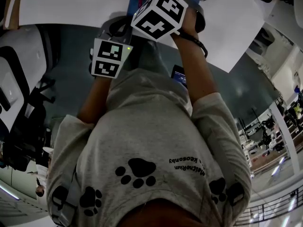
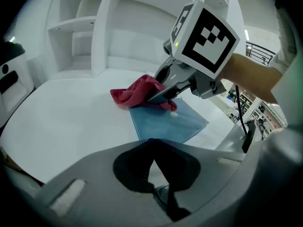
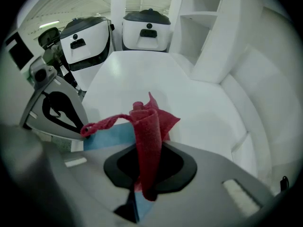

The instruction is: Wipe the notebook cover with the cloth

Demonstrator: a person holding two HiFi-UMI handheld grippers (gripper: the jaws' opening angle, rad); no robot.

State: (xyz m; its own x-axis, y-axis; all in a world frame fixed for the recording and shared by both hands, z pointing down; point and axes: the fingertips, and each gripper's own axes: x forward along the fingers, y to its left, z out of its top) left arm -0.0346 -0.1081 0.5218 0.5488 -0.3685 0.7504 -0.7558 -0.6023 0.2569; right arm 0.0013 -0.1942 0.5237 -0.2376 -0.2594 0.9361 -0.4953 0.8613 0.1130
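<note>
A blue notebook point(image 2: 165, 122) lies flat on the white table point(image 2: 71, 117). My right gripper point(image 3: 147, 148) is shut on a red cloth point(image 3: 147, 131), which hangs bunched from its jaws. In the left gripper view that gripper point(image 2: 161, 94) holds the cloth point(image 2: 137, 94) down on the notebook's far corner. My left gripper point(image 2: 151, 143) has its jaws together at the notebook's near corner and seems to pinch it. In the head view both marker cubes, left point(image 1: 110, 58) and right point(image 1: 158, 13), sit at the table's near edge, and most of the notebook is hidden.
White shelving point(image 2: 99, 32) rises behind the table. White-and-black machines point(image 3: 147, 30) stand past the table's other end. The person's grey shirt point(image 1: 151, 150) fills the lower head view, close to the table edge point(image 1: 222, 65).
</note>
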